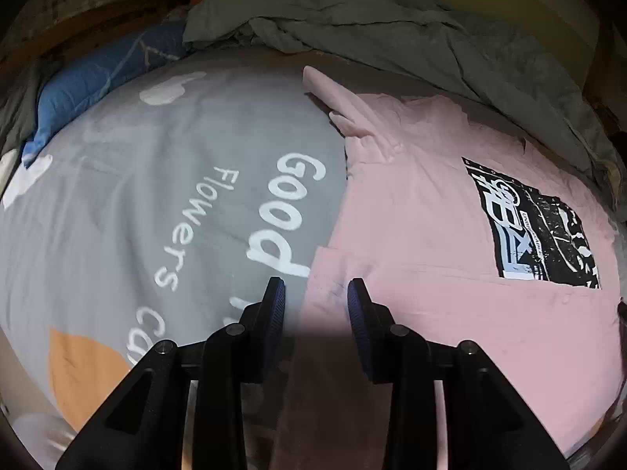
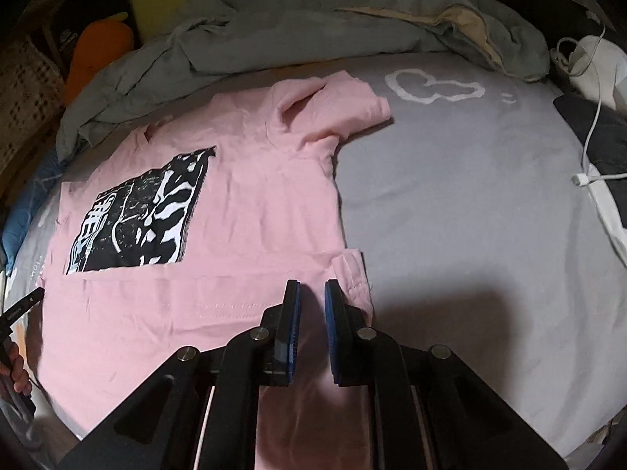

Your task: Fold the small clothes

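Observation:
A pink T-shirt (image 1: 423, 211) with a black-and-white print (image 1: 537, 231) lies on a grey bedsheet (image 1: 164, 196); its bottom part is folded up over itself. My left gripper (image 1: 316, 288) hangs over the shirt's left folded corner, jaws apart, pink cloth between them. In the right wrist view the shirt (image 2: 258, 203) lies left of centre, a sleeve (image 2: 352, 109) pointing to the far right. My right gripper (image 2: 312, 288) is at the right folded corner, its jaws narrowly apart with pink cloth running between them.
A crumpled grey duvet (image 1: 392, 23) lies along the far side of the bed. A blue pillow (image 1: 98, 82) sits at the far left. A white cable and charger (image 2: 588, 180) lie at the right on the sheet. An orange cushion (image 2: 98, 51) is far left.

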Tool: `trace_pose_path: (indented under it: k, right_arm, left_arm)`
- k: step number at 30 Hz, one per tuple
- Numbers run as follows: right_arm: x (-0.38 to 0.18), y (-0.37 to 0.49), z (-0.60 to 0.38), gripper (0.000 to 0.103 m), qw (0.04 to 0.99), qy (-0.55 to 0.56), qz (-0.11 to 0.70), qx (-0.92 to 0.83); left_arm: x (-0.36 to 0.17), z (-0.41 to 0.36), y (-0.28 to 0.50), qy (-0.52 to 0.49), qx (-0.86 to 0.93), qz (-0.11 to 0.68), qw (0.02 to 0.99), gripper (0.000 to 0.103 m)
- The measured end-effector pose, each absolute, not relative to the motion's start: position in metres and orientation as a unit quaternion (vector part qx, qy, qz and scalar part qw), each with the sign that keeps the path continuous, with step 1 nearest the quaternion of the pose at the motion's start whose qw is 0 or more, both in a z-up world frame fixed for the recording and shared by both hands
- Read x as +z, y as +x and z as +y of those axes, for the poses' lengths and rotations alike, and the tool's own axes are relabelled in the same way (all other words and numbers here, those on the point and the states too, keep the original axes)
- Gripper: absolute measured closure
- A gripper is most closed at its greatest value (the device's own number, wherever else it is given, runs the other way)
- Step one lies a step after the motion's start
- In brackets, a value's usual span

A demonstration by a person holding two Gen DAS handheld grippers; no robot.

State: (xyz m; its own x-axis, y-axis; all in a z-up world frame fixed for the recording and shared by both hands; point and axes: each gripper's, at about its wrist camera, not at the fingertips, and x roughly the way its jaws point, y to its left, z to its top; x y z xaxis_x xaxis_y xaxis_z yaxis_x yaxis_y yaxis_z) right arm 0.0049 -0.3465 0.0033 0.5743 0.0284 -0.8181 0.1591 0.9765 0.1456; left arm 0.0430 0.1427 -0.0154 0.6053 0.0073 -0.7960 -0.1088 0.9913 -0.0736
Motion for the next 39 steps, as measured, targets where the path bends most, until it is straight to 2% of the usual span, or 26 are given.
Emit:
trace_pose_path:
  k: [5,12,16,19,21,25,26,28,29,30,32,39]
  right_arm:
    - [0.004,0.003,-0.344,0.091,0.888,0.080,0.447,-0.066]
    - [0.040,-0.036,-0.337,0.091,0.920,0.063,0.381,-0.074]
    - [0.062,-0.075,-0.325,0.091,0.937,0.084,0.335,-0.056]
    - [0.064,-0.113,-0.318,0.090,0.945,0.111,0.297,-0.078]
    - [0.061,-0.151,-0.317,0.090,0.957,0.133,0.233,-0.113]
    - [0.047,-0.183,-0.303,0.090,0.959,0.145,0.218,-0.113]
    - [0.042,-0.186,-0.300,0.089,0.955,0.159,0.226,-0.104]
    - [0.030,-0.189,-0.297,0.077,0.947,0.178,0.248,-0.098]
    - [0.022,-0.191,-0.294,0.063,0.944,0.179,0.257,-0.106]
    - [0.017,-0.191,-0.294,0.054,0.941,0.182,0.262,-0.112]
    - [0.004,-0.190,-0.297,0.054,0.932,0.201,0.277,-0.120]
    - [-0.030,-0.184,-0.348,0.054,0.881,0.314,0.316,-0.156]
  left_arm:
    - [-0.013,0.143,0.033,-0.052,0.043,0.425,0.902,0.069]
    - [0.033,0.148,-0.010,-0.052,0.062,0.325,0.942,0.070]
    - [0.053,0.129,-0.053,-0.029,0.040,0.265,0.963,0.060]
    - [0.047,0.117,-0.088,-0.041,0.026,0.245,0.968,0.058]
    - [0.037,0.112,-0.103,-0.054,0.016,0.237,0.970,0.058]
    - [0.020,0.103,-0.125,-0.091,0.012,0.229,0.969,0.058]
    - [0.017,0.101,-0.130,-0.106,0.009,0.225,0.969,0.058]
    - [0.013,0.097,-0.137,-0.122,0.009,0.219,0.968,0.057]
    - [0.011,0.096,-0.141,-0.126,0.011,0.218,0.968,0.053]
    - [0.008,0.094,-0.142,-0.128,0.014,0.219,0.967,0.050]
    - [0.003,0.094,-0.141,-0.131,0.018,0.229,0.964,0.044]
    - [-0.018,0.117,-0.132,-0.199,0.055,0.266,0.942,0.040]
